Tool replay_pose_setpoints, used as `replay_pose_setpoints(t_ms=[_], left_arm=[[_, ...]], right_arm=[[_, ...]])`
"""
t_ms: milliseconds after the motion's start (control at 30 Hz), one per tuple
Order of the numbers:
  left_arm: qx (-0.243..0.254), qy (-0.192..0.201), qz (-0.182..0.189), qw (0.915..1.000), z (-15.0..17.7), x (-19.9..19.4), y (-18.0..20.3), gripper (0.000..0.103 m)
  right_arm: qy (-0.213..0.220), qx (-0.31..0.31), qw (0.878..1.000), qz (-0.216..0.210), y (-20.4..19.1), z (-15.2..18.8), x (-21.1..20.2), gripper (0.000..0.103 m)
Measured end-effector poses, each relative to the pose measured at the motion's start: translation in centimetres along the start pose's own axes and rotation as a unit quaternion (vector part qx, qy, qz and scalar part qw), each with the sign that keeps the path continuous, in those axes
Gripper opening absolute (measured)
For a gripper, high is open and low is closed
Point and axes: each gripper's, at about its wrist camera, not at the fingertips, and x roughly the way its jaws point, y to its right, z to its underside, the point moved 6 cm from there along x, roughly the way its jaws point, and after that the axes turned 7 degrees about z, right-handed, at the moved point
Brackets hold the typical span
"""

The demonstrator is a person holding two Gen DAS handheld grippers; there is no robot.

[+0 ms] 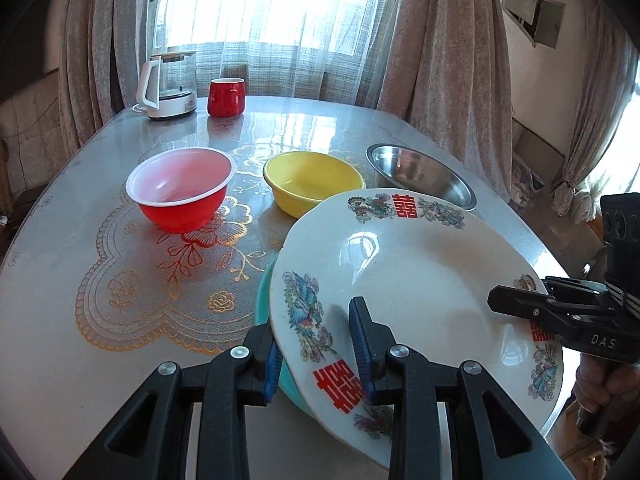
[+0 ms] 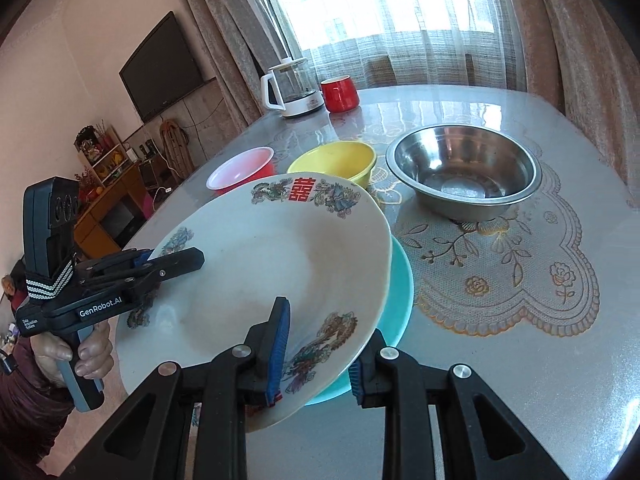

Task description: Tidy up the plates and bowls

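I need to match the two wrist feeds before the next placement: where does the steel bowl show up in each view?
Left wrist view: the steel bowl sits right of centre, partly hidden behind the far rim of the patterned plate.
Right wrist view: the steel bowl stands in full view, upper right of centre, right of the plate.
Shared landmark: the yellow bowl, directly left of it in both.

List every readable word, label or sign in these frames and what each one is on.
"囍", red double-happiness sign: on the rim of the white plate, several times.
"DAS": on the right gripper.
"GenRobot.AI": on the left gripper.
Small white print beside it: seems to read "Data Acquisition System", too small to be sure.
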Motion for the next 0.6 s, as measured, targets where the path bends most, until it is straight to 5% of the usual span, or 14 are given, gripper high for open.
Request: replay_pose_setpoints(t_ms=[600], left_arm=[[-0.015, -0.027, -0.014, 0.9994, 0.6, 3.0, -1.6, 0.032]], right_arm=[[-0.025, 0.012, 0.999, 0.024, 1.5, 0.3, 3.9, 0.026]])
